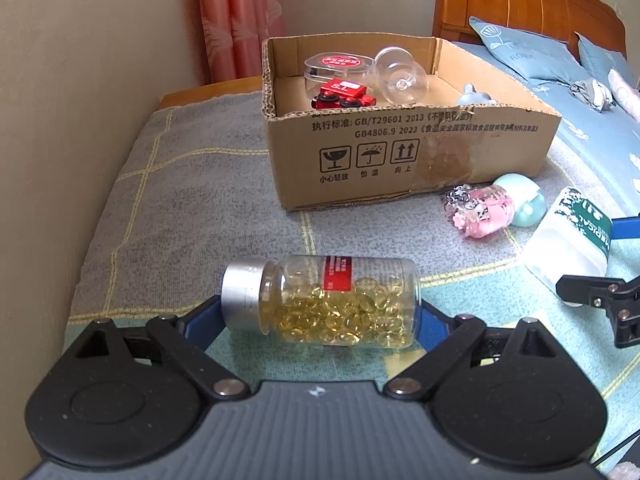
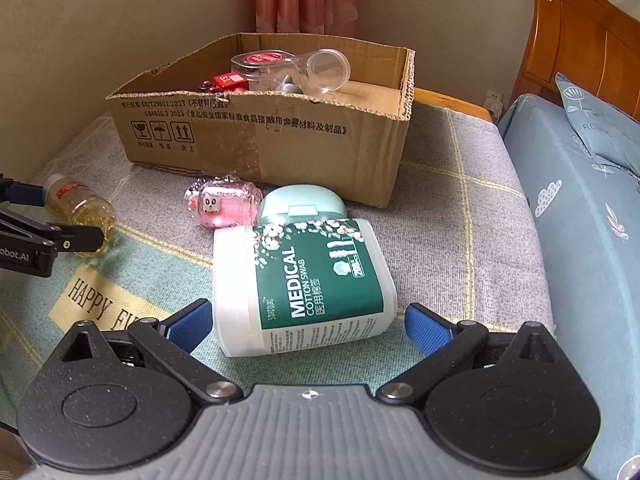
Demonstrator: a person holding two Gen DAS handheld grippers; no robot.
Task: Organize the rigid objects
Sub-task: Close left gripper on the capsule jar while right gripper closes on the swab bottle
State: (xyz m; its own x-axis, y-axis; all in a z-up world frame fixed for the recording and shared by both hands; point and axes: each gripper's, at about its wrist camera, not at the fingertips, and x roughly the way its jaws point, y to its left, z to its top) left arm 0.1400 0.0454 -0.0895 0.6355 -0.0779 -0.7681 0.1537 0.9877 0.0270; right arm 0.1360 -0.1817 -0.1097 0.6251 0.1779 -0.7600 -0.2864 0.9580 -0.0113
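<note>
A clear bottle of yellow capsules (image 1: 340,304) with a silver cap lies on its side on the bed. My left gripper (image 1: 320,316) spans it lengthwise, one blue pad against the cap and the other against the base. The same bottle (image 2: 76,204) shows at the left of the right wrist view, between those fingers. A white medical cotton swab box (image 2: 304,284) with a green label lies between the fingers of my right gripper (image 2: 308,320), which stands open with thin gaps at both pads. The cardboard box (image 1: 400,152) stands behind.
The cardboard box holds a red toy truck (image 1: 344,96), a red-lidded clear tub (image 1: 340,66) and a clear jar (image 1: 400,74). A pink keychain bottle (image 2: 224,208) and a mint case (image 2: 304,204) lie before it. A wall runs left; blue bedding (image 2: 580,208) lies right.
</note>
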